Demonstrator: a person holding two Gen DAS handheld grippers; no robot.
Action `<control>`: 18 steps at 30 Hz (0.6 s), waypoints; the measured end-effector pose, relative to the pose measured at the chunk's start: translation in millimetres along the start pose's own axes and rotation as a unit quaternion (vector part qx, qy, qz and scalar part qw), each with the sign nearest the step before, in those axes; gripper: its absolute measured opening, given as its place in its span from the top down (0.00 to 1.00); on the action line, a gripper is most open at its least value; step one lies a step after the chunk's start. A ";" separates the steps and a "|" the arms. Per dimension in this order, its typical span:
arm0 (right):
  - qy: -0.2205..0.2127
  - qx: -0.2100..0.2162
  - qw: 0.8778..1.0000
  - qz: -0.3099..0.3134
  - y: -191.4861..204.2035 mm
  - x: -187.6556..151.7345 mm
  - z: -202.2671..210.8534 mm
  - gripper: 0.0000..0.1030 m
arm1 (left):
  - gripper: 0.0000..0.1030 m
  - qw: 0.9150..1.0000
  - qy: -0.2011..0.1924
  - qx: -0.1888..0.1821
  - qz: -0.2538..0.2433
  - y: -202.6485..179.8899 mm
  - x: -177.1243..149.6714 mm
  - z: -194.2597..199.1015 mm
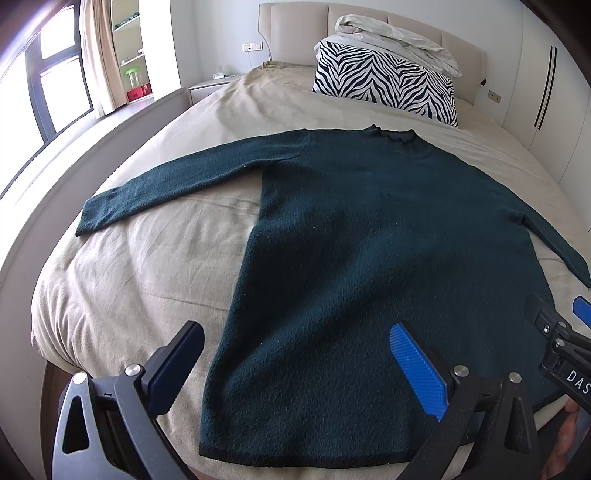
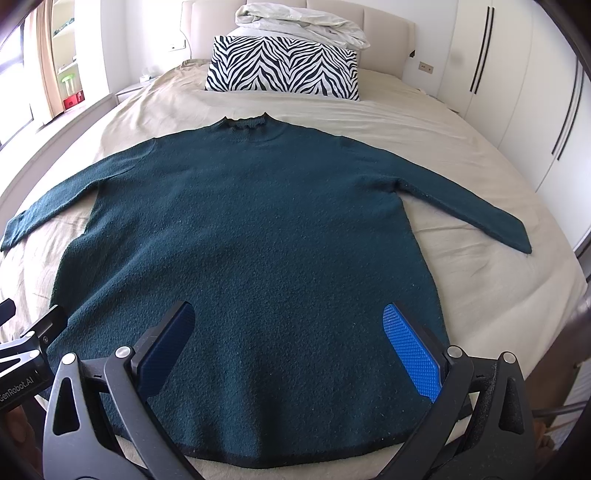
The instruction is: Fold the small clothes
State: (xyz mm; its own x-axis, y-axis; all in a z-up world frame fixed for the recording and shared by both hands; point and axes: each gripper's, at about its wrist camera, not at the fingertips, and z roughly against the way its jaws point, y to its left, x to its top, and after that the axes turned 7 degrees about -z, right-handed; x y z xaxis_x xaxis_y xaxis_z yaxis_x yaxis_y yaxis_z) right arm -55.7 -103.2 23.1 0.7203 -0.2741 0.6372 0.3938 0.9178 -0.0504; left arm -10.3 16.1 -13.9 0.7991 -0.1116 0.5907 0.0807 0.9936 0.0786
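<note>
A dark green knitted sweater (image 1: 369,240) (image 2: 251,240) lies flat on the beige bed sheet (image 1: 147,266), collar toward the headboard and both sleeves spread out to the sides. My left gripper (image 1: 295,354) hovers open above the sweater's lower left part, near the hem, holding nothing. Over the middle of the hem my right gripper (image 2: 288,332) hangs open and empty. The right gripper's tip (image 1: 554,325) shows at the right edge of the left wrist view, and the left gripper's tip (image 2: 33,332) at the left edge of the right wrist view.
A zebra-striped pillow (image 2: 280,66) with a rumpled white duvet (image 2: 303,26) on it sits against the padded headboard. White wardrobe doors (image 2: 517,92) run along the right. A window and shelves (image 1: 74,66) stand on the left, beside a nightstand (image 1: 210,85).
</note>
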 end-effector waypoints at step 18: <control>0.001 0.000 1.000 0.002 3.3 -3.6 0.1 0.00 | 0.00 1.000 0.001 -0.001 0.001 0.4 -0.7 -0.3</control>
State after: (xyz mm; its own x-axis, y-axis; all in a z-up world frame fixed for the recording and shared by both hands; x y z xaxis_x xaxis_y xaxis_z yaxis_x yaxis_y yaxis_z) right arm -57.1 -99.1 20.7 0.7231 -0.2712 0.6353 0.3910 0.9189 -0.0527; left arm -10.7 16.5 -14.4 0.8007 -0.1090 0.5890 0.0800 0.9940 0.0752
